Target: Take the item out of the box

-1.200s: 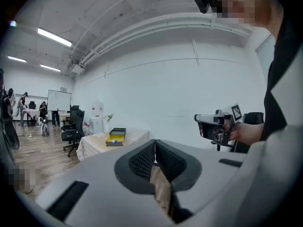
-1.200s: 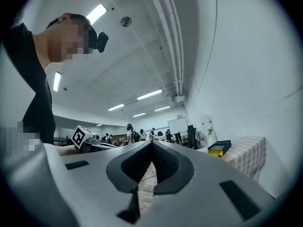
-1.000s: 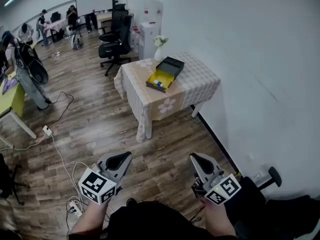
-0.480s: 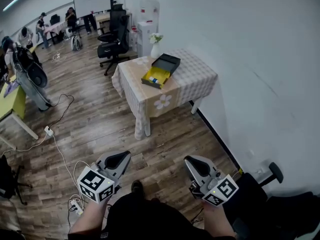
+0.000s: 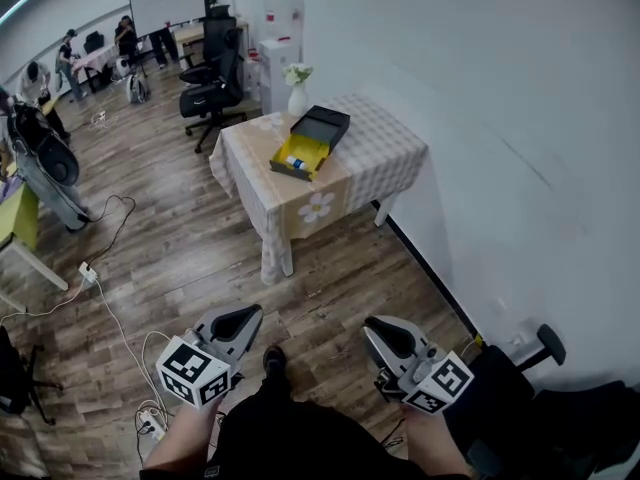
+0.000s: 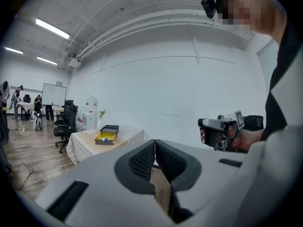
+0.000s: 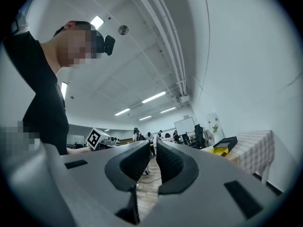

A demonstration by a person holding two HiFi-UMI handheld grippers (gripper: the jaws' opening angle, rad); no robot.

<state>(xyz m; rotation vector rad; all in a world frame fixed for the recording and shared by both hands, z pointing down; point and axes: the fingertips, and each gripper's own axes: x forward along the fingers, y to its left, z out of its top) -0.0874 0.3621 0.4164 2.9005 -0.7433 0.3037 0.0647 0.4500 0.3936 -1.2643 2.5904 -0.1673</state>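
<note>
Yellow-lined box (image 5: pixel 305 151) open on table (image 5: pixel 385 158), small white-and-blue item (image 5: pixel 294 163) inside, untouched. Shifted slightly left and up in the head view against a second earlier, shoe (image 5: pixel 272 358) stepped forward: judged an approach on foot, extraction not yet begun. Left gripper (image 5: pixel 240 318) and right gripper (image 5: pixel 386 330) carried well short of the box, tongs pressed together, pinching nothing.

Setting: open-plan office or lab room. Evidence:
- wood-plank floor (image 5: pixel 200 258) and a plain white wall (image 5: pixel 480 88)
- whiteboard (image 5: pixel 166 1) at the far end
- black swivel office chairs (image 5: pixel 213 93)
- white water dispenser (image 5: pixel 281 38)
- desk (image 5: pixel 385 153) under a checked cloth
- power strip (image 5: pixel 150 424) with cables trailing over the floor
- ceiling strip lights (image 6: pixel 52 28)
- several people (image 5: pixel 125 36) at the far desks
</note>
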